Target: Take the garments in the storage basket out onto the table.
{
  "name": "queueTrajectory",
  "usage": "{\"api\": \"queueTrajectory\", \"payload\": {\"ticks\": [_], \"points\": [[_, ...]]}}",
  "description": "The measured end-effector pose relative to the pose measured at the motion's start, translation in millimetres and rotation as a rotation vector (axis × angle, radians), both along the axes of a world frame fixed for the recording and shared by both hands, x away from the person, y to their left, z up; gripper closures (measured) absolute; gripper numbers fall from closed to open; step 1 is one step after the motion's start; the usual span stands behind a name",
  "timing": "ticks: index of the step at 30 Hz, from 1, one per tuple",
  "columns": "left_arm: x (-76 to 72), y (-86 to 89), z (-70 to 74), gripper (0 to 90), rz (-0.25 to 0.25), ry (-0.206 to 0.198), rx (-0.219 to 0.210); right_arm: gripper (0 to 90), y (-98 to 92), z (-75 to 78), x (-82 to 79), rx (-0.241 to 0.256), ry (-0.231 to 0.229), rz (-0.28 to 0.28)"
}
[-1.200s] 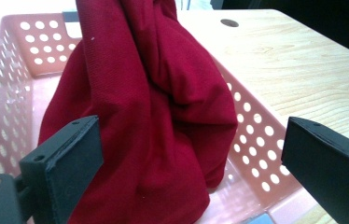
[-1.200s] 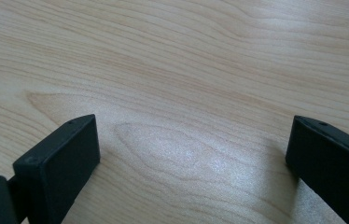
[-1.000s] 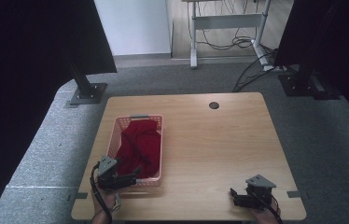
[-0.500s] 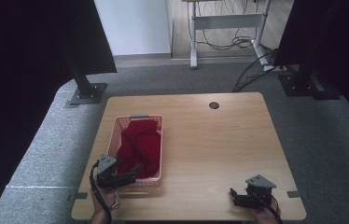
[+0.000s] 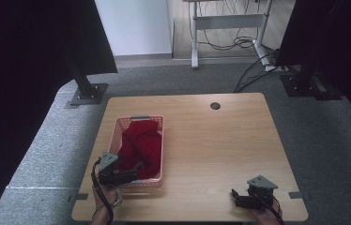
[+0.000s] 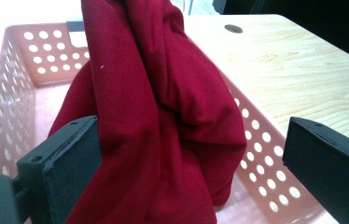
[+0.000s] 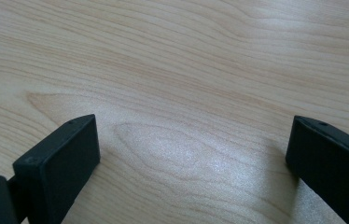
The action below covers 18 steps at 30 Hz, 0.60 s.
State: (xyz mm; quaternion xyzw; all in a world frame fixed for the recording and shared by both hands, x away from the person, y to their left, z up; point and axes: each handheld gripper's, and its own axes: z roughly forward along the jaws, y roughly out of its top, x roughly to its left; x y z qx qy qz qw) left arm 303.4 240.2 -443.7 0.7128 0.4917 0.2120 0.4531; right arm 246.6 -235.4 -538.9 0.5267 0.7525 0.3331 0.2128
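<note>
A dark red cloth point(image 5: 141, 143) lies bunched in a pink perforated basket point(image 5: 121, 124) on the left half of the wooden table. My left gripper point(image 5: 136, 171) reaches over the basket's near end, open, its jaws spread to either side of the cloth point(image 6: 163, 121) without closing on it; the cloth presses against the left jaw. The basket wall point(image 6: 4, 112) rises beside that jaw. My right gripper point(image 5: 236, 196) rests low at the table's front right, open, with only bare wood point(image 7: 186, 107) between its jaws.
The table point(image 5: 220, 145) has a round cable hole point(image 5: 215, 106) near its far edge. Grey carpet surrounds it, with black stand bases at the far left point(image 5: 88, 93) and far right point(image 5: 305, 84). A desk frame with cables stands behind.
The left gripper has crept slightly forward toward the cloth in the basket. The right gripper has stayed put.
</note>
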Motion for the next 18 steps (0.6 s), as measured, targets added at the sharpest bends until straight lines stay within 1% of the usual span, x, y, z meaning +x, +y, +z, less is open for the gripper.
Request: {"api": "queueTrajectory", "payload": {"ticks": [7,18], "points": [[2.2,0.1,-1.9,4.2,0.004,0.007,0.0,2.5,0.0,0.0,0.0,0.0,0.0,0.0],[5.7,-0.8,3.0,4.1,0.004,0.007,0.008,2.5,0.1,0.0,-0.2,0.0,0.0,-0.001]]}}
